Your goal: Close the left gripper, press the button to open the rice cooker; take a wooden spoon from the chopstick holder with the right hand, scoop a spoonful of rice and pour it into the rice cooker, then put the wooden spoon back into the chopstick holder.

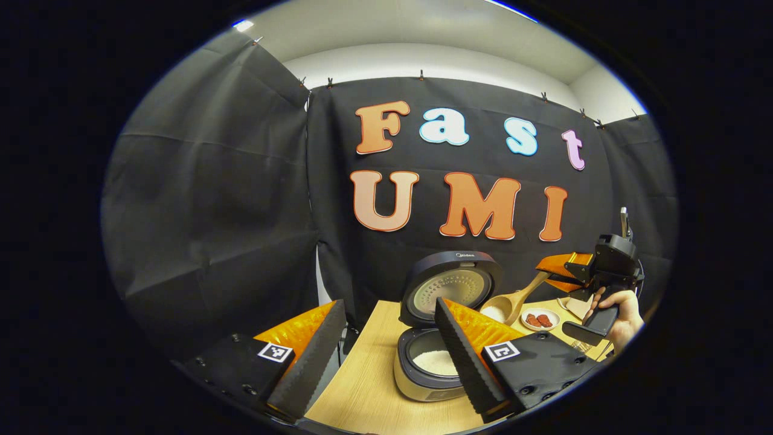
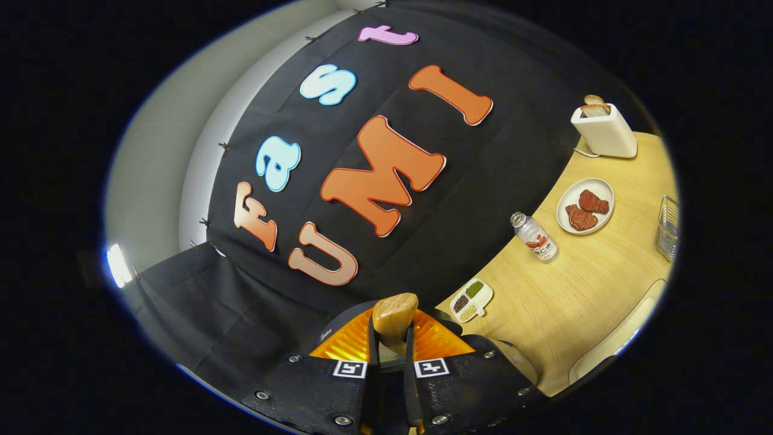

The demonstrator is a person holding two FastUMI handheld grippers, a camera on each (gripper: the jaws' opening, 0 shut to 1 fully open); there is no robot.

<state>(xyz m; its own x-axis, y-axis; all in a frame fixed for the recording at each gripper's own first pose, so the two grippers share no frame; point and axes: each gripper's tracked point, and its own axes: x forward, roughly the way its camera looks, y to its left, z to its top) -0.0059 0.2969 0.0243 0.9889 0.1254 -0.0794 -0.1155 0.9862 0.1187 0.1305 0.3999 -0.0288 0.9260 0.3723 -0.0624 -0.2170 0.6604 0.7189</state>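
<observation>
The rice cooker [image 1: 423, 377] stands on the wooden table with its lid [image 1: 452, 283] raised, and white rice [image 1: 436, 362] lies in its pot. My left gripper [image 1: 389, 305] is open, fingers wide apart, hovering in front of the cooker with nothing between them. To the cooker's right, my right gripper [image 1: 558, 273], held by a hand [image 1: 622, 311], is shut on the handle of the wooden spoon [image 1: 513, 301]. The spoon's bowl carries white rice just right of the lid. In the right gripper view, the spoon's handle [image 2: 395, 319] sticks up between the shut fingers of my right gripper [image 2: 391, 341].
A small plate of red pieces [image 1: 539, 319] sits behind the spoon. The tilted right gripper view shows the table [image 2: 574, 296] with a toaster [image 2: 604, 130], a plate of meat [image 2: 584, 205], a bottle [image 2: 534, 237], a divided dish [image 2: 471, 300] and a wire basket [image 2: 667, 226].
</observation>
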